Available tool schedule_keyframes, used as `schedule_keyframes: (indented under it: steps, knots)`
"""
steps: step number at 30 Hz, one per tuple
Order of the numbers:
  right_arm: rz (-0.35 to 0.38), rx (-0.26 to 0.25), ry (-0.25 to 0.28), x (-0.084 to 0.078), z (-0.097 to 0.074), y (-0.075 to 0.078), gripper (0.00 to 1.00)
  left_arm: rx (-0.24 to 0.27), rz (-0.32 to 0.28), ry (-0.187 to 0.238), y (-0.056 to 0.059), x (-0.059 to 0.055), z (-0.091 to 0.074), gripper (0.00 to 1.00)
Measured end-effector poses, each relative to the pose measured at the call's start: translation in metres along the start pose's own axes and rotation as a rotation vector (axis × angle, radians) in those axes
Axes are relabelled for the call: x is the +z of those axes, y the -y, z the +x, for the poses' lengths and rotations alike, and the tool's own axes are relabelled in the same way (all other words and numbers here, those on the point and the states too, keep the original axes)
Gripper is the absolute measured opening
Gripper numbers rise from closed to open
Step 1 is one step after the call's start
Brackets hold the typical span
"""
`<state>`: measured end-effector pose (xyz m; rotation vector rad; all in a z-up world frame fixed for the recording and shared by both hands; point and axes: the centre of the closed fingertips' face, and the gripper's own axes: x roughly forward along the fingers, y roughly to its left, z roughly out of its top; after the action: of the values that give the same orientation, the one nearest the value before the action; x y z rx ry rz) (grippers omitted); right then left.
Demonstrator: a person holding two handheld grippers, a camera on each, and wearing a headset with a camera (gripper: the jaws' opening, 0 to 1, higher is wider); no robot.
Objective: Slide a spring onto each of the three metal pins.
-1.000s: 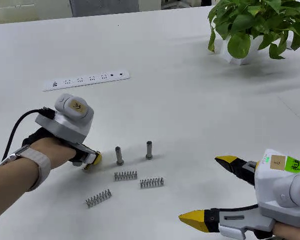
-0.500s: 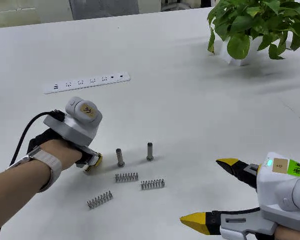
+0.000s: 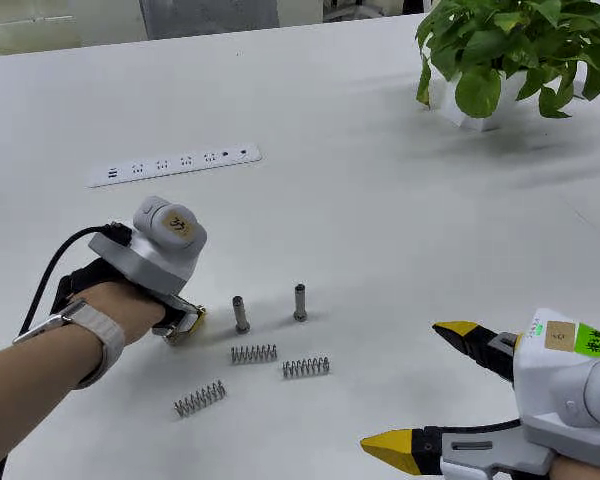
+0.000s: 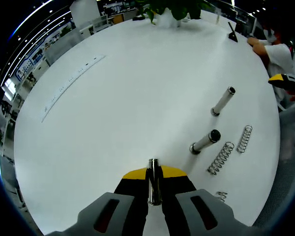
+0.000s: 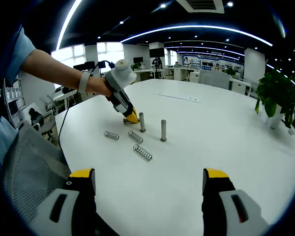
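The left gripper (image 3: 185, 323) pinches a pin (image 4: 153, 179) just left of two upright pins (image 3: 240, 313) (image 3: 299, 301), with springs (image 3: 252, 352) (image 3: 306, 367) (image 3: 199, 397) lying nearer and the spread right gripper (image 3: 405, 386) well apart at right.

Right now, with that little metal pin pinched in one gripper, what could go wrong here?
The left gripper clamps the held pin, slim and shiny, between its jaws, so it might slip or topple when set down. That gripper sits close to the nearest upright pin; a nudge could knock it over. The springs lie loose on the table and may roll when the open right gripper reaches for one.
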<state>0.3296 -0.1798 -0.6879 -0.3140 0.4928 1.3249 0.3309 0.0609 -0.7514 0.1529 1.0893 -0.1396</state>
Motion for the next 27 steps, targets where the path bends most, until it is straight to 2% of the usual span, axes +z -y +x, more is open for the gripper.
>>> schedule_keyframes:
  steps: [5, 6, 12, 18, 21, 23, 27]
  knots:
    - [0.004, 0.002, -0.002, -0.001, 0.000, 0.000, 0.91, -0.014, -0.034, 0.029, -0.004, 0.001, 0.002, 0.08]
    - [0.002, 0.004, -0.005, -0.002, 0.000, -0.001, 0.91, -0.016, -0.040, 0.035, -0.005, -0.002, 0.001, 0.08]
    - [0.004, 0.005, -0.007, -0.003, 0.000, -0.001, 0.91, -0.018, -0.069, 0.076, -0.007, -0.001, -0.004, 0.08]
    - [0.002, 0.009, -0.013, -0.005, 0.001, -0.002, 0.91, -0.016, -0.096, 0.122, -0.011, 0.001, -0.017, 0.08]
    - [0.001, 0.011, -0.015, -0.005, 0.000, -0.003, 0.91, -0.011, -0.099, 0.136, -0.012, -0.001, -0.020, 0.08]
    - [0.000, 0.012, -0.016, -0.005, 0.001, -0.003, 0.91, -0.010, -0.106, 0.146, -0.009, 0.000, -0.026, 0.08]
    - [-0.001, 0.014, -0.019, -0.006, 0.001, -0.002, 0.91, -0.005, -0.120, 0.170, -0.013, 0.000, -0.030, 0.08]
